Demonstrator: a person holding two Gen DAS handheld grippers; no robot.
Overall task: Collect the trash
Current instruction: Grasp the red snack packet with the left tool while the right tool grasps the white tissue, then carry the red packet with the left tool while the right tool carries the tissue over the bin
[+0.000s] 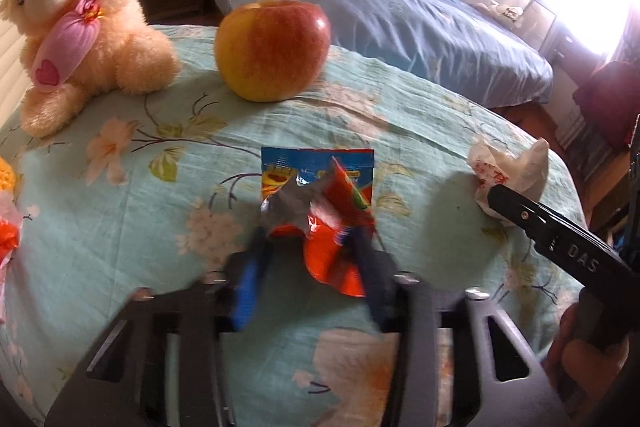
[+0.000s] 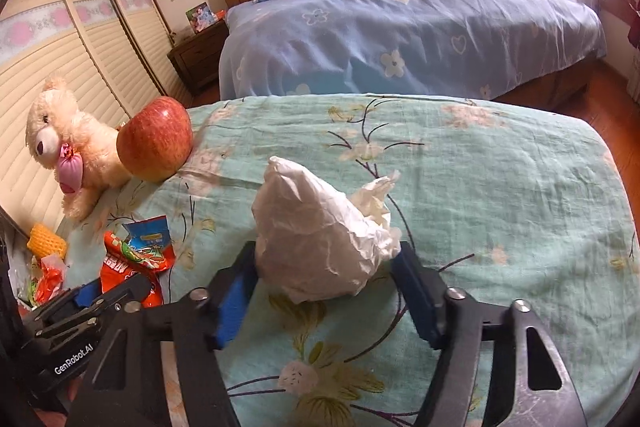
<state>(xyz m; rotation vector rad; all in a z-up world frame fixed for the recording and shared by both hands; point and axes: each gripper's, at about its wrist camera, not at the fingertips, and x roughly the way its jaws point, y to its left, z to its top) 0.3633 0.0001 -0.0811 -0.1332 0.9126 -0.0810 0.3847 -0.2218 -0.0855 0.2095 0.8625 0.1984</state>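
A crumpled red and blue snack wrapper [image 1: 320, 203] lies on the floral teal tablecloth [image 1: 160, 227]. My left gripper [image 1: 310, 247] stands around its near end with the fingers close on both sides; I cannot tell if they press it. The wrapper also shows in the right wrist view [image 2: 140, 255]. A crumpled white paper bag [image 2: 320, 239] lies between the fingers of my right gripper [image 2: 326, 267], which is open around it. The bag also shows at the right in the left wrist view [image 1: 508, 171].
A red-yellow apple [image 1: 272, 51] and a cream teddy bear [image 1: 76, 23] stand at the back left. More orange and yellow scraps [image 2: 44, 259] lie at the left edge. A blue bed [image 2: 400, 27] stands beyond the table.
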